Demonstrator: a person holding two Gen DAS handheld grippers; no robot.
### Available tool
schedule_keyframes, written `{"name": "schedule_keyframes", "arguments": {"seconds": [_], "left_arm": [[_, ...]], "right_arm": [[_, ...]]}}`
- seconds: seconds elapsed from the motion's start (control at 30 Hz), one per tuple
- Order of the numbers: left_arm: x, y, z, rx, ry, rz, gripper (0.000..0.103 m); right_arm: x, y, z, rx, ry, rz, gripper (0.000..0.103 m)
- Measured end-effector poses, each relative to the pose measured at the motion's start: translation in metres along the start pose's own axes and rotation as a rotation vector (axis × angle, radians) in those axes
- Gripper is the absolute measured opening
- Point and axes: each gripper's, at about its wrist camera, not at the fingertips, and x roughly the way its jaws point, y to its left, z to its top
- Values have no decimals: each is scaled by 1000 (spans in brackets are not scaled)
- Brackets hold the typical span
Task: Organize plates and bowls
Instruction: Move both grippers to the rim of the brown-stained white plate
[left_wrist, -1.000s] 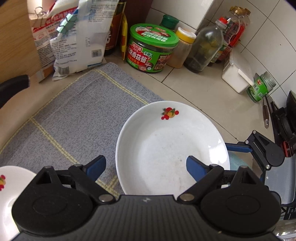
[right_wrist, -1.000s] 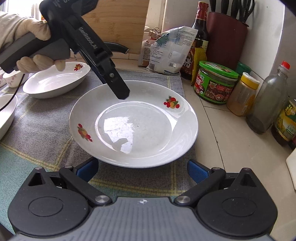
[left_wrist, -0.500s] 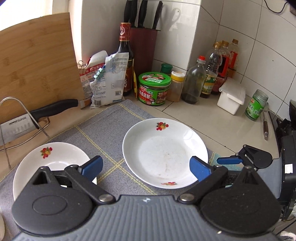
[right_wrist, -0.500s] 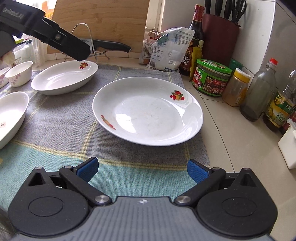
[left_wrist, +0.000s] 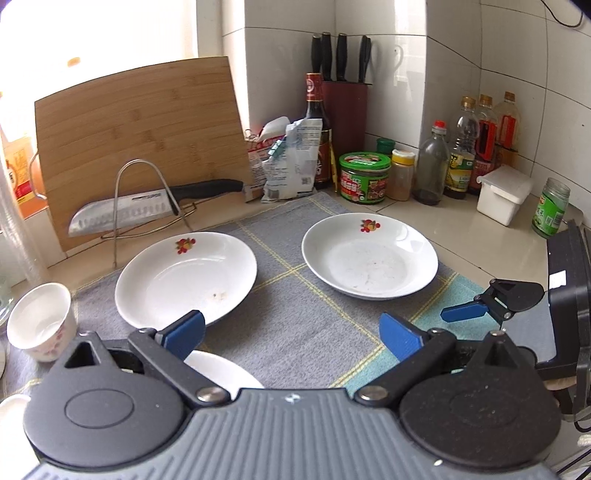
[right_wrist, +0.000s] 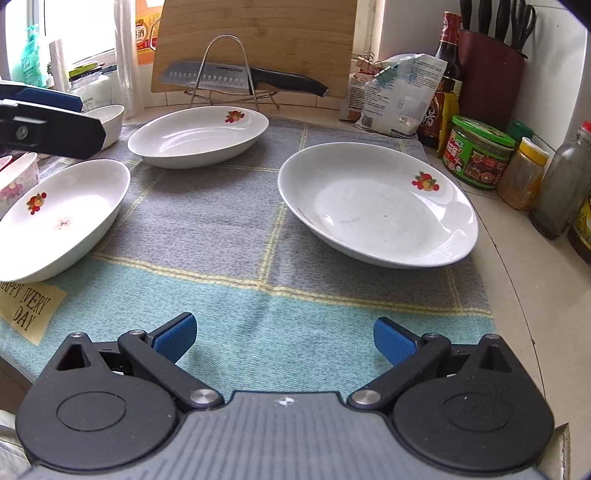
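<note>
A bamboo cutting board (left_wrist: 140, 136) leans against the wall behind a wire rack (left_wrist: 147, 199) holding a knife (left_wrist: 147, 206). A green-lidded jar (left_wrist: 365, 178), bottles and a knife block (left_wrist: 345, 110) line the worktop (left_wrist: 461, 229) corner.

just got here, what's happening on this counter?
A person holds two handheld grippers over a checked cloth to sort dishes. Both the left gripper and right gripper are open and empty. Three white plates lie apart on the cloth: right plate, far plate, left plate. Small cups sit at the left edge. Nothing is stacked yet.
</note>
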Motion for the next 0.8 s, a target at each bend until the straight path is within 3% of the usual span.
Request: {"name": "schedule_keyframes", "arguments": {"seconds": [0.23,0.53,0.8], "left_arm": [[-30,21,-29,41,-15,69,101],[-66,65,-76,-6,3,87,101],[-74,91,-114,-23,35,76,101]], "right_arm": [[4,36,12,-38,-1,9,103],[2,69,24,16,28,-14,103],[-5,86,39,54,26,-9,103]]}}
